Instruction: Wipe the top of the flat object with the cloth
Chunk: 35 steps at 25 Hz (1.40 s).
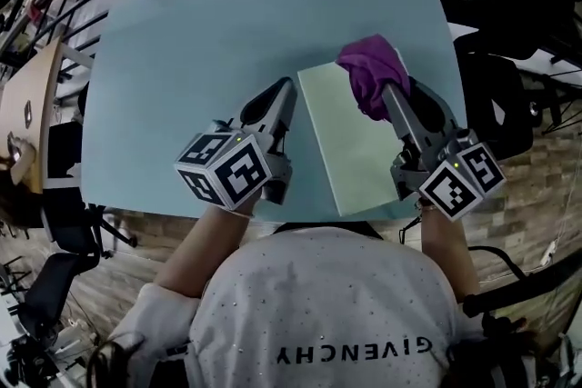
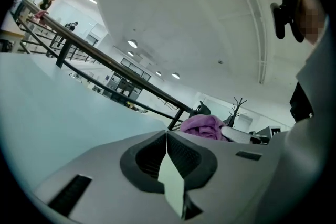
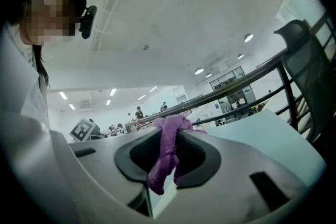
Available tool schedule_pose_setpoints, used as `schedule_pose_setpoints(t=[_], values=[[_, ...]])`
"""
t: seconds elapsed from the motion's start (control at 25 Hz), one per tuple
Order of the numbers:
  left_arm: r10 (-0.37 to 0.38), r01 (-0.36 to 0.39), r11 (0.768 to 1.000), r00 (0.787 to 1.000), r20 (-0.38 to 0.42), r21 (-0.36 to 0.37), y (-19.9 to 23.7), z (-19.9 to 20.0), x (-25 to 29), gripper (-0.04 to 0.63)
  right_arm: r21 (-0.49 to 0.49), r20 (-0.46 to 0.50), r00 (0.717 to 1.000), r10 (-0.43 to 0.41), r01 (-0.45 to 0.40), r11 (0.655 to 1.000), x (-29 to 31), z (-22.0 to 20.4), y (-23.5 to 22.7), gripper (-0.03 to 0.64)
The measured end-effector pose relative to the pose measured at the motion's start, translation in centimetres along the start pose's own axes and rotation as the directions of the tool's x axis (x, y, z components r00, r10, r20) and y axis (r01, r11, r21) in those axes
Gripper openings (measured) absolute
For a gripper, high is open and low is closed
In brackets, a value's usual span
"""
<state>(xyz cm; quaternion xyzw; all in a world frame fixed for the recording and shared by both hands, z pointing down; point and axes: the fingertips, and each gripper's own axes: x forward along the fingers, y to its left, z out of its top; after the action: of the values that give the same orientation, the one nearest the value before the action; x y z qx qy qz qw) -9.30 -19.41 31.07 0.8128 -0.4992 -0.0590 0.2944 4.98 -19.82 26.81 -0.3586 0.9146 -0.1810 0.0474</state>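
Observation:
A pale green flat board (image 1: 341, 132) lies on the light blue table (image 1: 200, 41), right of centre. A purple cloth (image 1: 371, 68) is bunched on the board's far end. My right gripper (image 1: 389, 94) reaches over the board and is shut on that cloth; in the right gripper view the cloth (image 3: 165, 160) hangs down between the jaws of the gripper (image 3: 176, 126). My left gripper (image 1: 289, 91) lies just left of the board's far corner with its jaws together. The left gripper view shows its tips (image 2: 166, 134) meeting, with the cloth (image 2: 202, 126) beyond them to the right.
The person's torso in a white shirt (image 1: 318, 304) stands at the table's near edge. Black chairs (image 1: 509, 104) and a dark railing ring the table; one chair back (image 3: 307, 60) rises at the right. A wooden desk (image 1: 27, 104) stands at far left.

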Motion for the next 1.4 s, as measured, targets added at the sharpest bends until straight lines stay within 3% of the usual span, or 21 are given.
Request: schedule_pose_setpoints(t=[0.2, 0.28, 0.32, 0.44, 0.52, 0.64, 0.8, 0.88, 1.04, 1.16, 1.4], values=[[0.105, -0.109, 0.992, 0.993, -0.058, -0.067, 3.5, -2.2, 1.5, 0.008, 0.015, -0.096, 0.993, 0.066, -0.064, 0.998, 3.8, -1.5, -1.1, 0.072], [0.130, -0.137, 0.987, 0.988, -0.087, -0.080, 4.5, -3.1, 1.9, 0.109, 0.016, -0.131, 0.988, 0.088, -0.086, 0.996, 5.2, -2.3, -1.2, 0.072], [0.133, -0.143, 0.985, 0.986, -0.097, -0.102, 4.8, -3.8, 2.1, 0.141, 0.011, -0.143, 0.985, 0.096, -0.096, 0.995, 5.7, -2.6, -1.3, 0.072], [0.129, -0.154, 0.972, 0.981, -0.149, -0.179, 5.4, -6.6, 3.1, 0.141, 0.007, -0.161, 0.982, 0.098, -0.099, 0.995, 6.8, -3.5, -2.0, 0.072], [0.128, -0.169, 0.966, 0.970, -0.206, -0.195, 5.8, -8.9, 3.5, 0.147, 0.009, -0.180, 0.979, 0.095, -0.094, 0.995, 7.4, -4.6, -2.1, 0.072], [0.125, -0.191, 0.958, 0.950, -0.286, -0.215, 6.9, -11.7, 3.9, 0.214, -0.012, -0.223, 0.969, 0.103, -0.109, 0.994, 8.5, -6.4, -1.7, 0.071], [0.138, -0.228, 0.941, 0.934, -0.331, -0.251, 8.2, -13.6, 4.4, 0.206, -0.036, -0.255, 0.960, 0.115, -0.128, 0.991, 10.3, -7.9, -1.2, 0.071], [0.146, -0.238, 0.938, 0.930, -0.337, -0.251, 8.2, -14.2, 4.6, 0.143, -0.046, -0.279, 0.951, 0.131, -0.149, 0.988, 10.8, -8.7, -0.9, 0.071], [0.127, -0.220, 0.943, 0.932, -0.340, -0.250, 8.1, -14.6, 4.8, 0.132, -0.124, -0.346, 0.927, 0.143, -0.196, 0.973, 12.0, -10.7, 0.3, 0.069], [0.100, -0.218, 0.919, 0.935, -0.341, -0.329, 8.4, -14.9, 4.6, 0.142, -0.208, -0.401, 0.910, 0.103, -0.200, 0.957, 13.2, -12.6, 0.9, 0.069], [0.106, -0.228, 0.908, 0.936, -0.335, -0.352, 8.5, -15.1, 4.5, 0.172, -0.341, -0.576, 0.817, -0.013, -0.226, 0.912, 13.2, -17.9, -0.3, 0.072]])
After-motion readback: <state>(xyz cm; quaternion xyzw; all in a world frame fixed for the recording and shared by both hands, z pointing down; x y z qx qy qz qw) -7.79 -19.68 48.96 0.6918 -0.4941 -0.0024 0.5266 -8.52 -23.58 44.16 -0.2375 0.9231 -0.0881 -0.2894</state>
